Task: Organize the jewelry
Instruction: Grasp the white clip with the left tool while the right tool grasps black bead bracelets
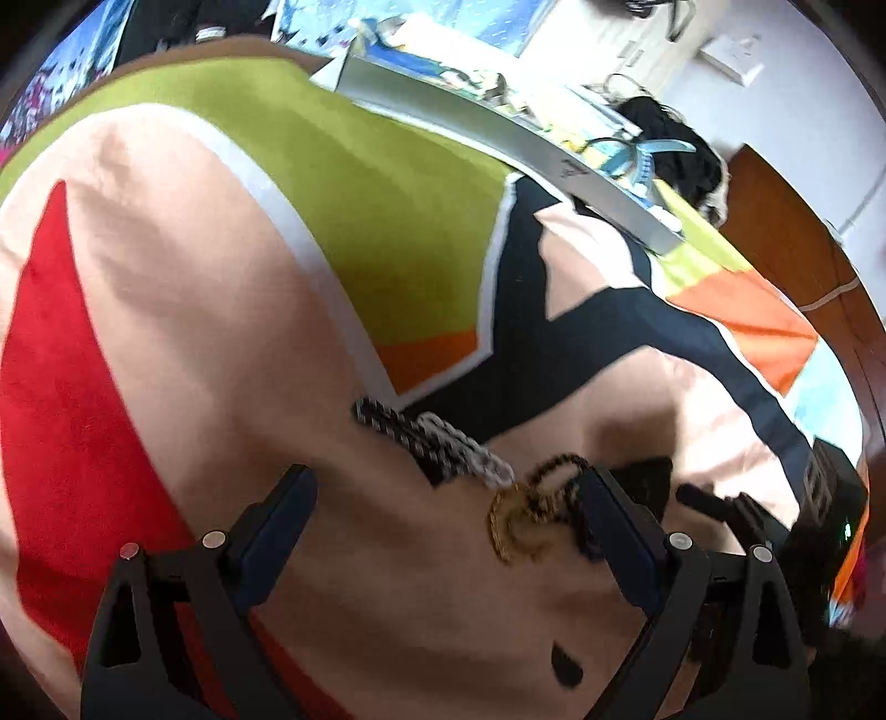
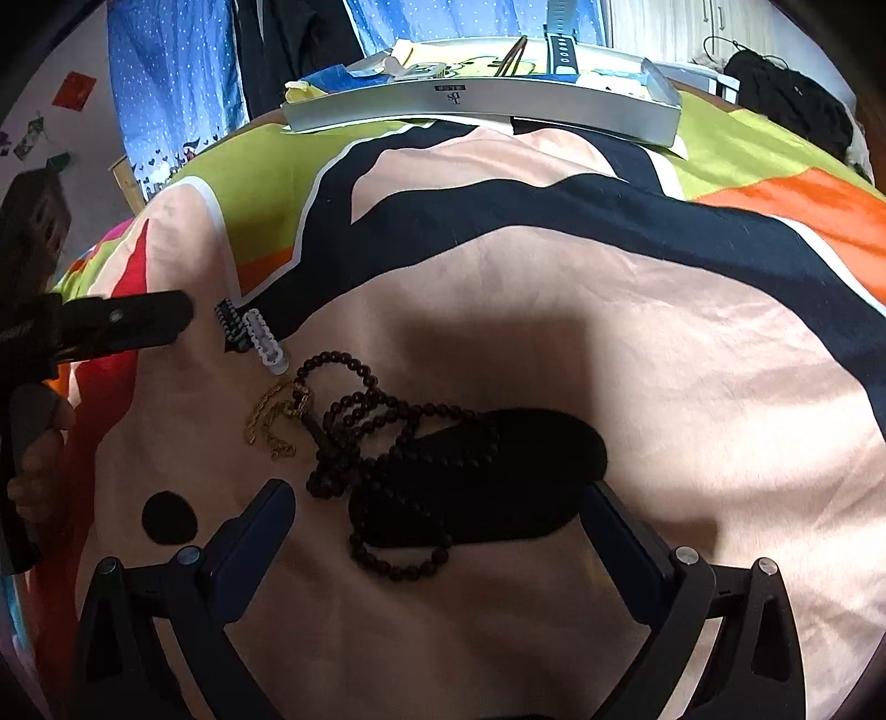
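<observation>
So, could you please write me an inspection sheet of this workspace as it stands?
Surface: colourful patterned bedspread, wrinkled.
Job's things: dark bead necklace, gold chain, black and white link bracelets lying together; silver tray at the far edge, already holding a watch.
Clutter: papers in the tray.
Grippers: left tool open above the gold chain; right tool open over the beads.
Cables: nothing seen.
Surroundings: blue curtain, dark clothing.
</observation>
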The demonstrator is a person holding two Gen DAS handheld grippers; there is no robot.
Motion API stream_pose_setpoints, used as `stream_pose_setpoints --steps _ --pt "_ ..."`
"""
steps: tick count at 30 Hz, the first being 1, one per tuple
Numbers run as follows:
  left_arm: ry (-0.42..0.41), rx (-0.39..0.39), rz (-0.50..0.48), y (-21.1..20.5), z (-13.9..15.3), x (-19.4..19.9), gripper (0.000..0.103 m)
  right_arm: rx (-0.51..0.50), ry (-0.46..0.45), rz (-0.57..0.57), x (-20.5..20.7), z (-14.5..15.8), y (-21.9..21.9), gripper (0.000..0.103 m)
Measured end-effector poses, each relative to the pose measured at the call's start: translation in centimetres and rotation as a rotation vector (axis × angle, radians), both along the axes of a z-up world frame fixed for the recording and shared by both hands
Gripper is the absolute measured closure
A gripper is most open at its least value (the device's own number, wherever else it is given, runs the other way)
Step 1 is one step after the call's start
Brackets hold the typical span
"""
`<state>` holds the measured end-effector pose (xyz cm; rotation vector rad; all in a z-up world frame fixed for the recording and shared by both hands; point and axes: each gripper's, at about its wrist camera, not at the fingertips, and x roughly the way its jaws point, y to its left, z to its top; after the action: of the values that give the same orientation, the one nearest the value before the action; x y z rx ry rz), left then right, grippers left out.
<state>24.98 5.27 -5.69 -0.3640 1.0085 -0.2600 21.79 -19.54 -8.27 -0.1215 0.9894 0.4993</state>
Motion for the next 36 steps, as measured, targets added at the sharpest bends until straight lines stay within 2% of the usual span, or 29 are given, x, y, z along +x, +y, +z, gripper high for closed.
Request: stream_pose_setpoints --steps 2,5,8,12,17,20,22,24,25,32,36 --pt "0.036 0.004 0.028 0.1 -0.5 0.8 0.021 -0.007 -0.005 0.003 0.2 -0.1 0.3 0.000" --pt "0.083 0.007 0.085 0.6 -1.4 1.8 0.031 -0.017 -0.007 0.004 0.6 -0.3 0.9 0.000" --pt "0.098 -0.004 0.119 1.1 -1.5 2.0 0.032 -0.017 0.006 0.016 1.0 -0.7 1.6 0.001" --pt "0.108 0.048 0.135 1.0 -1.8 2.1 0.038 -0.032 0.016 0.015 1.3 -1.2 2.1 0.022" --pt "0.095 0.130 0.137 0.7 -2.2 1.9 0.053 -0.053 0.011 0.000 1.6 -1.5 2.4 0.025" --pt "0.080 0.140 0.139 0.8 -2.5 1.4 0.061 -0.071 0.005 -0.008 1.7 -1.7 2.5 0.034" --pt "0.075 0.155 0.144 1.2 -2.5 1.1 0.071 -0.072 0.001 -0.012 1.5 -1.6 2.4 0.042" --pt "0.075 0.134 0.136 1.5 -2.6 0.9 0.072 -0.070 0.000 -0.010 1.1 -1.6 2.5 0.047" --pt "0.081 0.128 0.131 1.7 -2.6 0.6 0.077 -0.072 -0.001 -0.006 0.8 -1.6 2.5 0.049" --pt "0.101 0.097 0.068 1.7 -2.4 -1.1 0.078 -0.054 0.008 0.005 0.4 -1.7 2.3 0.063" --pt "0.104 0.062 0.082 1.4 -2.1 -1.7 0.086 -0.031 0.008 0.015 0.1 -1.6 2.1 0.081"
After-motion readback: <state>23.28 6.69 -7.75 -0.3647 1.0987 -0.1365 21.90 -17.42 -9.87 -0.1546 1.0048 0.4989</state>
